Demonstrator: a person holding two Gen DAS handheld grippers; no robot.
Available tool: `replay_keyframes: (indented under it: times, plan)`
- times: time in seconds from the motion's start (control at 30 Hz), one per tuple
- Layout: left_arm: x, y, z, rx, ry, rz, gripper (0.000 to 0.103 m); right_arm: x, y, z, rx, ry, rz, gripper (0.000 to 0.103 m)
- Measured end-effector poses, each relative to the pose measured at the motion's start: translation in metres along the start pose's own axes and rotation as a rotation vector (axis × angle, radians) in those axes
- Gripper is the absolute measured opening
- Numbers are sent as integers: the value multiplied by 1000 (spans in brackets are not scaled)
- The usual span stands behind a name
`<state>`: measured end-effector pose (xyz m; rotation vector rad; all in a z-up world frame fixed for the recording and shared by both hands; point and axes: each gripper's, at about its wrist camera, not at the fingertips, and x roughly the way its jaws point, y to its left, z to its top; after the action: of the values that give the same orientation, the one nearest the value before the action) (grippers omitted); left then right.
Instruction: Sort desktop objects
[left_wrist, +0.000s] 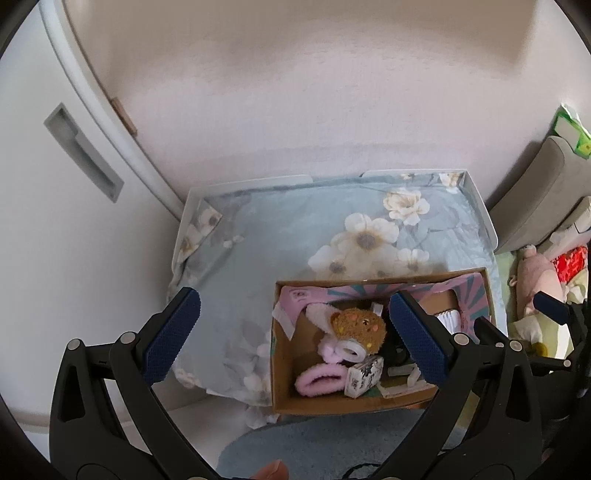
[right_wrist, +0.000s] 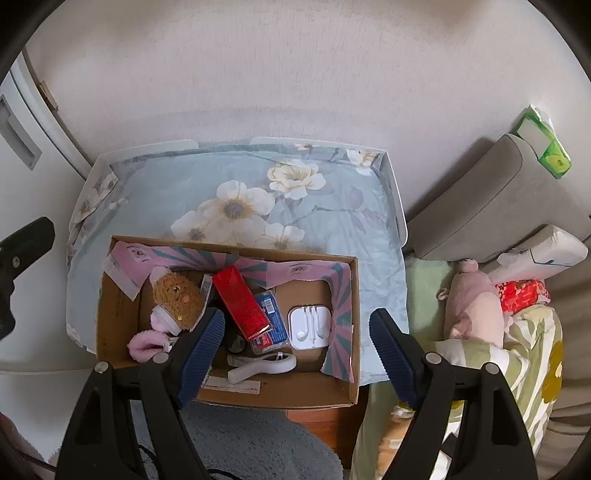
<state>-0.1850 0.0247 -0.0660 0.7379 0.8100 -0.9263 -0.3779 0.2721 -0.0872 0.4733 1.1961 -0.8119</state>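
Partly hidden behind the right gripper's (right_wrist: 297, 350) ribbed blue pads, a dark round thing in the cardboard box (right_wrist: 110, 295) is too shadowed to name. Both grippers hang over the box with fingers spread wide and nothing between them; the left gripper (left_wrist: 295, 339) likewise covers the box's right half in its own view. Inside lie a fuzzy brown plush (right_wrist: 177, 295) with pink fleece ears, a glossy red carton (right_wrist: 240, 302), a clear blue-labelled packet (right_wrist: 273, 321), a white earphone case (right_wrist: 308, 326) and a smooth white handle-shaped gadget (right_wrist: 262, 365). Print on the packet and carton is too small to read. The box sits on a floral quilted cloth (right_wrist: 240, 199) covering a white tray-edged table (right_wrist: 397, 206).
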Motion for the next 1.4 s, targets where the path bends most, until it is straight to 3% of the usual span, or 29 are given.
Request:
replay_keyframes:
  times: [1.4]
  plan:
    - [8,3,-1,35,17,-14,102,1,7,2,58,6,1,78]
